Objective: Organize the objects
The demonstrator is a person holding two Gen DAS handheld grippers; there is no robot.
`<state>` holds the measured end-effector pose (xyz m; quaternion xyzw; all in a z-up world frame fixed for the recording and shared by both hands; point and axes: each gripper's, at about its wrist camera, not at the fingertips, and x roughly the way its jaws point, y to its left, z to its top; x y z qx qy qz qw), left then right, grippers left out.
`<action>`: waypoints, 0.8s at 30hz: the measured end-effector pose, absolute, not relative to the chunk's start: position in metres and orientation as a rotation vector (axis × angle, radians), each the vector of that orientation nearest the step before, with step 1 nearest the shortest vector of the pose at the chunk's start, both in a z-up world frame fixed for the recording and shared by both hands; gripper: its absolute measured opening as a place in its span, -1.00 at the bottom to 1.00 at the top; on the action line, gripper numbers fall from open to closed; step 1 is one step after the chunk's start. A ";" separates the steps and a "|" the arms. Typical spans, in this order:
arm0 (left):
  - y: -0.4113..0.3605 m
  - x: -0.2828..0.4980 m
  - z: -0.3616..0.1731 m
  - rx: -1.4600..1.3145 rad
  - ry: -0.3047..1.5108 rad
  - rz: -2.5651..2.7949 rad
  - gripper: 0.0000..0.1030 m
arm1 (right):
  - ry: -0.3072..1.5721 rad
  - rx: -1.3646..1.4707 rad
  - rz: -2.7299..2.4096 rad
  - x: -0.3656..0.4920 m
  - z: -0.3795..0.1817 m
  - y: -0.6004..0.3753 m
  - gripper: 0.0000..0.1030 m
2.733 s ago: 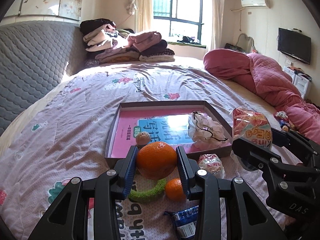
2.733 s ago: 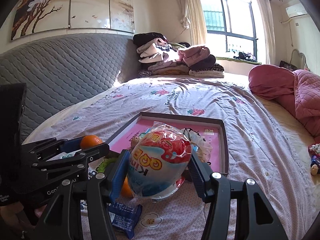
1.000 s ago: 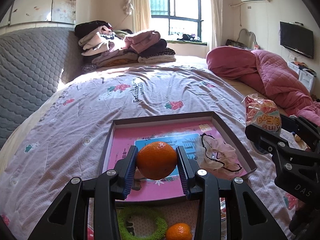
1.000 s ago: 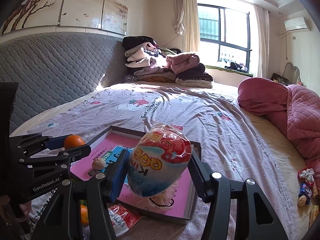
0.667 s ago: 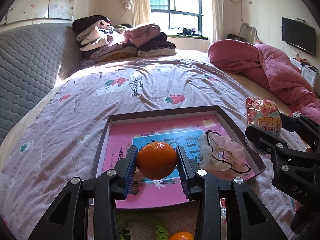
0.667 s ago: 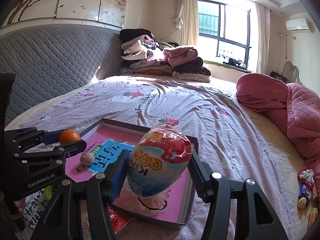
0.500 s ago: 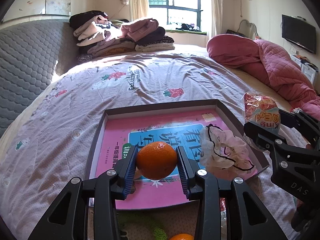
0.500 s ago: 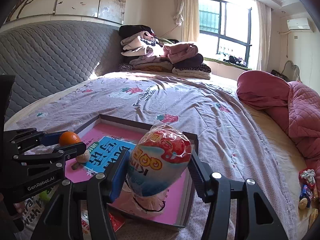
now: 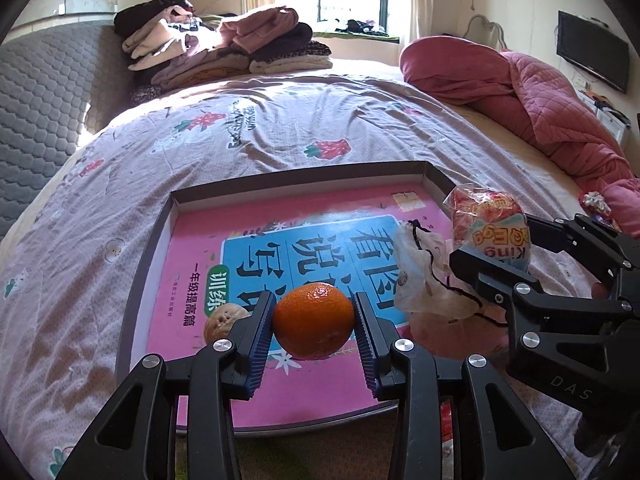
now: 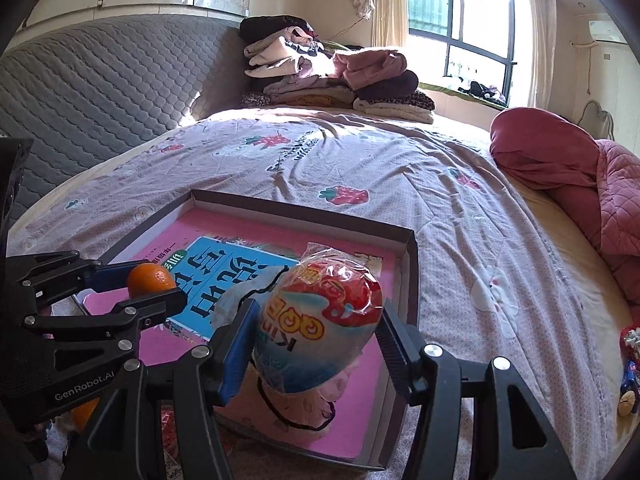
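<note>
My left gripper (image 9: 314, 322) is shut on an orange (image 9: 313, 321) and hangs over the near part of a shallow pink-bottomed box (image 9: 304, 172) lying on the bed. My right gripper (image 10: 316, 328) is shut on a wrapped toy egg (image 10: 320, 320), over the box's right side (image 10: 412, 256). In the right wrist view the left gripper (image 10: 132, 284) shows at the left with the orange (image 10: 150, 278). The toy egg (image 9: 490, 228) appears at the right of the left wrist view. Inside the box lie a walnut (image 9: 222, 318) and a pale drawstring pouch (image 9: 424, 272).
A floral sheet (image 9: 280, 120) covers the bed. Folded clothes (image 9: 224, 48) are piled at the far end, and a pink quilt (image 9: 540, 100) lies at the right. A grey padded headboard (image 10: 100, 92) runs along the left. Small toys (image 10: 630, 364) sit near the right edge.
Both grippers have come down and forward over the box with their loads still held. The green ring and second orange on the sheet have dropped out of the left wrist view.
</note>
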<state>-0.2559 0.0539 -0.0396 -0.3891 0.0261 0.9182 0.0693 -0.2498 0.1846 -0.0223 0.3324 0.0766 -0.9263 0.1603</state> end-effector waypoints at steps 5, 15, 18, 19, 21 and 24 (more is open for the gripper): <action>0.058 -0.259 -0.044 -1.187 0.099 2.750 -0.23 | 0.247 0.968 -2.636 -0.253 -0.030 0.182 0.13; 0.059 -0.265 -0.055 -1.231 0.126 2.727 -0.23 | 0.342 0.993 -2.625 -0.254 -0.042 0.172 0.13; 0.059 -0.266 -0.058 -1.245 0.131 2.717 -0.23 | 0.342 1.003 -2.623 -0.256 -0.045 0.172 0.13; 0.059 -0.266 -0.058 -1.249 0.133 2.716 -0.23 | 0.339 1.003 -2.624 -0.256 -0.045 0.172 0.13; 0.060 -0.267 -0.060 -1.259 0.138 2.709 -0.23 | 0.335 1.006 -2.622 -0.256 -0.045 0.173 0.13; 0.060 -0.267 -0.060 -1.260 0.144 2.707 -0.23 | 0.330 1.023 -2.625 -0.258 -0.047 0.174 0.13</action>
